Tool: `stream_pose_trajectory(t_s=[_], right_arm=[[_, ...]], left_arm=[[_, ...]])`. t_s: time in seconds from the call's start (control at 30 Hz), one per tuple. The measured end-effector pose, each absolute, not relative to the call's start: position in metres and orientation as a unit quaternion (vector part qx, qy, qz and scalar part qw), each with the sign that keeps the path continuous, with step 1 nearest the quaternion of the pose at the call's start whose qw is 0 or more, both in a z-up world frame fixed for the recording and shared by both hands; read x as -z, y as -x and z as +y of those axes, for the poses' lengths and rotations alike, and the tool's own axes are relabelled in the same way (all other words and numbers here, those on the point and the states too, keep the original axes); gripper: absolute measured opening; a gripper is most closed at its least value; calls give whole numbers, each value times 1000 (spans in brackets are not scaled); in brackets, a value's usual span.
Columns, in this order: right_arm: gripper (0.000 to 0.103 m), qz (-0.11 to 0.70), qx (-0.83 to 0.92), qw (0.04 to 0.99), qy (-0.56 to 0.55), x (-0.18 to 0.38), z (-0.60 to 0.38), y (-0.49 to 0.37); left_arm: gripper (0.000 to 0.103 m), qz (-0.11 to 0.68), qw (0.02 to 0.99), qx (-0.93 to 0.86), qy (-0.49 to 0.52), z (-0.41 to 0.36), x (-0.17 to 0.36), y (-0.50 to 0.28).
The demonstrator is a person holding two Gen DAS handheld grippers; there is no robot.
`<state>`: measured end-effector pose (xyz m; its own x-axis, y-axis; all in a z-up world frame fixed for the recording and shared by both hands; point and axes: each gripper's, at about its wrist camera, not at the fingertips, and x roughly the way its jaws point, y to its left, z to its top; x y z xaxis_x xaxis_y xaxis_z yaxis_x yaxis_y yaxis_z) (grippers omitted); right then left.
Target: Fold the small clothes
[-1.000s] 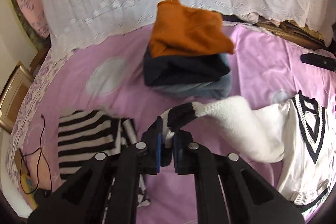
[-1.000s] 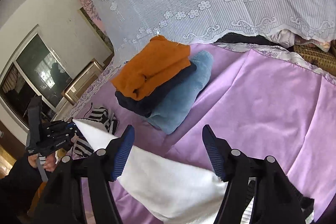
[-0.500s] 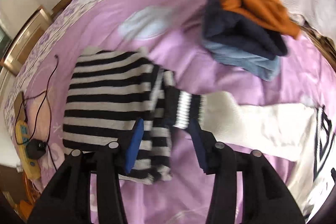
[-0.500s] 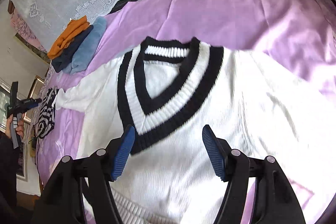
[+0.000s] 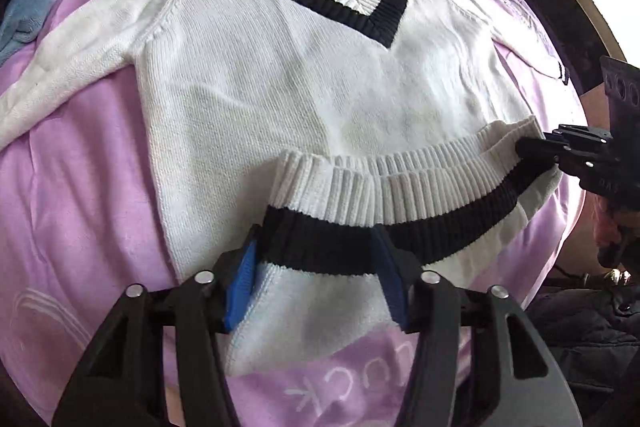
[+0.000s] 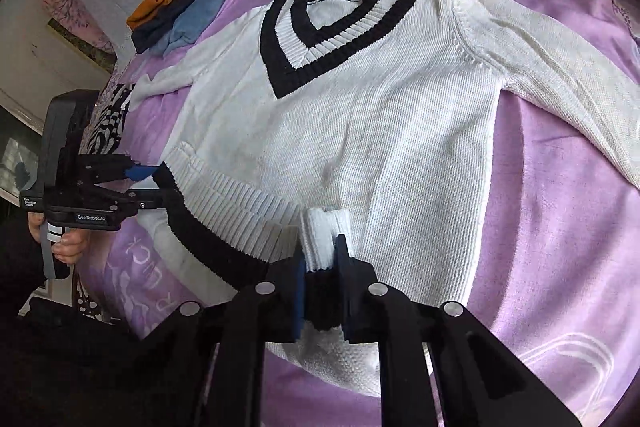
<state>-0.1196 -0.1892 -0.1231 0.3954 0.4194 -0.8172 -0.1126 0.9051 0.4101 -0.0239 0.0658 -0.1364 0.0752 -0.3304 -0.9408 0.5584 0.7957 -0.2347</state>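
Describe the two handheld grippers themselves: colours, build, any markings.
Both are matte black with angular cut-out linkages, silver pivot bolts and blue finger pads. The left gripper carries white "GenRobot.AI" lettering, a small white label and a grey grip held by a bare hand. The right gripper shows no markings.

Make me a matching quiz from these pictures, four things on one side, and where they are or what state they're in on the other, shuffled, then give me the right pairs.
Things
1. left tongs
2. right tongs
3. white V-neck sweater
4. stack of folded clothes

Places or states
A. spread front up on the purple sheet, hem turned up
B. piled at the far corner of the bed, orange piece on top
C. open, fingers either side of the hem's black band
D. shut on the bunched ribbed hem

Pairs: 1-C, 2-D, 3-A, 4-B
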Motion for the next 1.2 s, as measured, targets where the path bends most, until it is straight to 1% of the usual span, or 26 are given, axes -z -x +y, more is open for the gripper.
stream_pose_trajectory(t_s=[0.03, 0.07, 0.1, 0.17, 0.2, 0.27, 0.3, 0.37, 0.4, 0.43, 0.47, 0.5, 0.53, 0.63, 0.7, 0.83, 0.93, 0.97, 1.03, 1.07, 1.13, 1.2], right_arm=[[13, 517, -170, 826, -148, 117, -191, 125], [12, 508, -183, 829, -146, 109, -193, 131], [12, 501, -201, 829, -142, 102, -193, 139], [12, 505, -246, 817, -128, 94, -186, 161], [12, 521, -267, 802, -119, 96, -181, 173], [19, 578, -298, 752, -108, 116, -173, 198], [25, 600, -297, 737, -96, 126, -171, 210], [26, 604, -287, 738, -96, 128, -177, 225], [33, 598, -285, 739, -123, 123, -185, 225], [46, 593, -284, 736, -158, 117, -193, 223], [50, 582, -281, 740, -186, 110, -202, 220], [54, 566, -279, 750, -200, 102, -208, 217], [55, 554, -279, 757, -205, 96, -211, 215], [56, 559, -284, 757, -184, 90, -207, 212], [56, 545, -284, 769, -175, 87, -203, 213], [55, 499, -230, 805, -224, 91, -205, 176], [52, 527, -213, 805, -170, 113, -179, 146], [52, 546, -219, 798, -134, 123, -166, 147], [51, 585, -232, 776, -46, 141, -143, 164], [51, 584, -235, 777, -15, 144, -142, 179], [51, 576, -235, 783, 6, 143, -150, 201], [51, 566, -224, 793, -25, 131, -164, 202]], left_arm=[[40, 604, 729, 311, -87, 70, 133, 31], [24, 602, 726, 322, -80, 75, 129, 38], [11, 603, 722, 332, -70, 85, 126, 43], [11, 615, 702, 355, -49, 106, 123, 60], [11, 623, 692, 362, -46, 115, 125, 73], [12, 647, 672, 356, -55, 132, 135, 100], [14, 652, 670, 351, -50, 142, 137, 109], [15, 651, 672, 353, -5, 161, 127, 116], [15, 645, 677, 354, 13, 166, 118, 115], [16, 638, 684, 353, 25, 171, 108, 114], [37, 633, 690, 349, 31, 172, 100, 112], [74, 628, 700, 338, 31, 174, 94, 110], [83, 618, 715, 326, 27, 176, 87, 109], [84, 608, 722, 330, 0, 171, 76, 109], [84, 607, 723, 330, -18, 165, 76, 112], [84, 597, 736, 320, -10, 153, 79, 91], [84, 612, 725, 317, -18, 123, 96, 71], [84, 619, 715, 324, -36, 112, 105, 74], [84, 634, 694, 320, -119, 95, 129, 93], [84, 634, 686, 317, -161, 93, 139, 107], [84, 602, 701, 317, -213, 97, 142, 133], [84, 595, 712, 306, -214, 98, 131, 137]])
